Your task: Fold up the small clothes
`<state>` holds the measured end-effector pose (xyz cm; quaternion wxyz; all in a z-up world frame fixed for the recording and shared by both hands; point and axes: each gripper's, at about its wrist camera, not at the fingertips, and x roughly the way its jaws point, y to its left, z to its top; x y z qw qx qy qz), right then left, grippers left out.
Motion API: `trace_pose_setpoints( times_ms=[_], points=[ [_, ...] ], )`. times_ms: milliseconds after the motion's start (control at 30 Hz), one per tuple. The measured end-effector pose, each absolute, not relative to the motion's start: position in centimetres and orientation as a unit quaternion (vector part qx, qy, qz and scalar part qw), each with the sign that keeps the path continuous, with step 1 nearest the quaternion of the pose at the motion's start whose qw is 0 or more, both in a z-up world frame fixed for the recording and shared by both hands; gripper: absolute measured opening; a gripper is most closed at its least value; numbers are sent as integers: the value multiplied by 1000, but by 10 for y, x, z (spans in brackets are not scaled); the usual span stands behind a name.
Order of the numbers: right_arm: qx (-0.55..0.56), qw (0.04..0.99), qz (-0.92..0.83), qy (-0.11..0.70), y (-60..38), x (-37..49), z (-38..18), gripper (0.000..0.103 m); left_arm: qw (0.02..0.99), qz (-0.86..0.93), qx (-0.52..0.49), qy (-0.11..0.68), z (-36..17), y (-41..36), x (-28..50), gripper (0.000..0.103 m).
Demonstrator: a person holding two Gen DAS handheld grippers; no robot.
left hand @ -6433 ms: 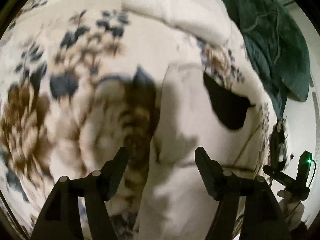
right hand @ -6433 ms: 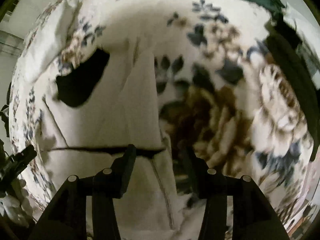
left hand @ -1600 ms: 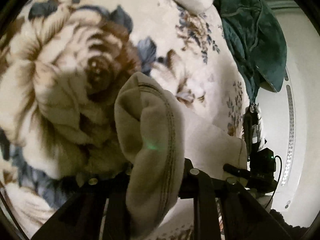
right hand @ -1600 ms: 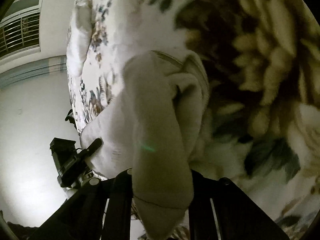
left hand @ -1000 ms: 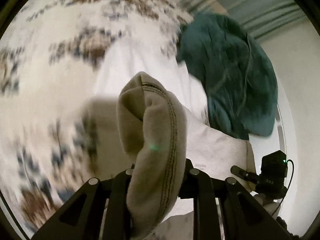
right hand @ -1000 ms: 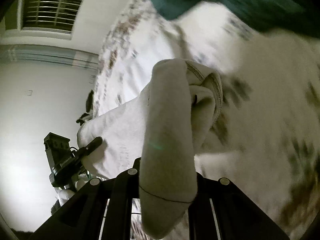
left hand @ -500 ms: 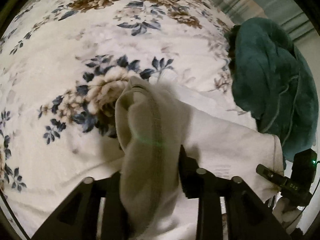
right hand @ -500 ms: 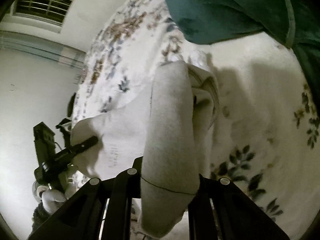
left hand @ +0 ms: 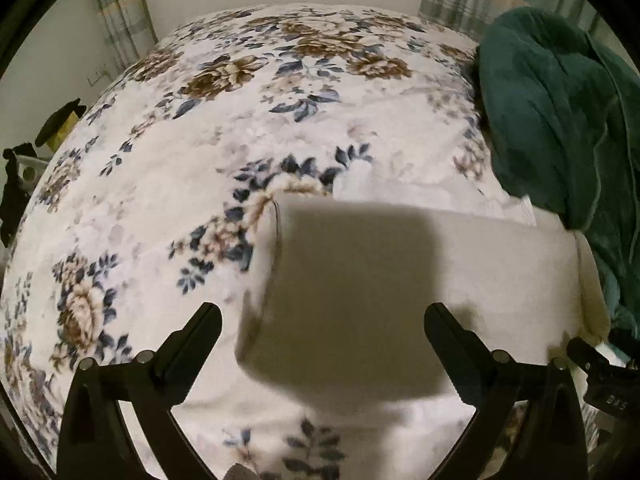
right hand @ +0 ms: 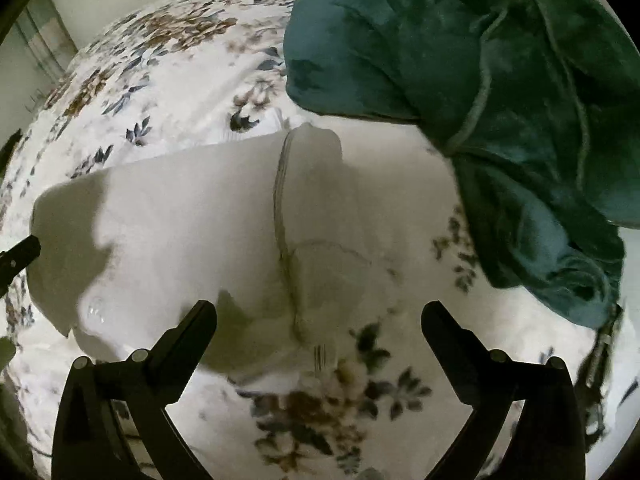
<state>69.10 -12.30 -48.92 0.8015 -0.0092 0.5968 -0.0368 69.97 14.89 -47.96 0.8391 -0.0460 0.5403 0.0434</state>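
Observation:
A small cream garment (left hand: 400, 272) lies folded flat on the floral bedspread (left hand: 240, 120); it also shows in the right wrist view (right hand: 224, 216), with a stitched seam running down its right part. My left gripper (left hand: 322, 320) is open and empty just above its left end. My right gripper (right hand: 318, 316) is open and empty above its right end. A shadow covers much of the cloth.
A dark teal blanket (left hand: 560, 120) is heaped at the right, close to the garment; it also fills the upper right of the right wrist view (right hand: 480, 60). A white folded cloth (left hand: 384, 192) peeks from behind the garment. Curtains (left hand: 116, 20) and a wall stand behind the bed.
Both grippers, shut on the garment's ends half a second ago, have opened and let it go. The garment now lies flat on the bed.

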Motion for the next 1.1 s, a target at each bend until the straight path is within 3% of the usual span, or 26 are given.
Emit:
trace_pose_setpoints(
  times_ms=[400,1100],
  points=[
    [-37,847,-81,524,-116,605,-358,103,864,52,-24,500,-363,118,603,103],
    [-22,928,-57,368,-118,323,-28,103,911,58,-38,406,-113,85,357,103]
  ],
)
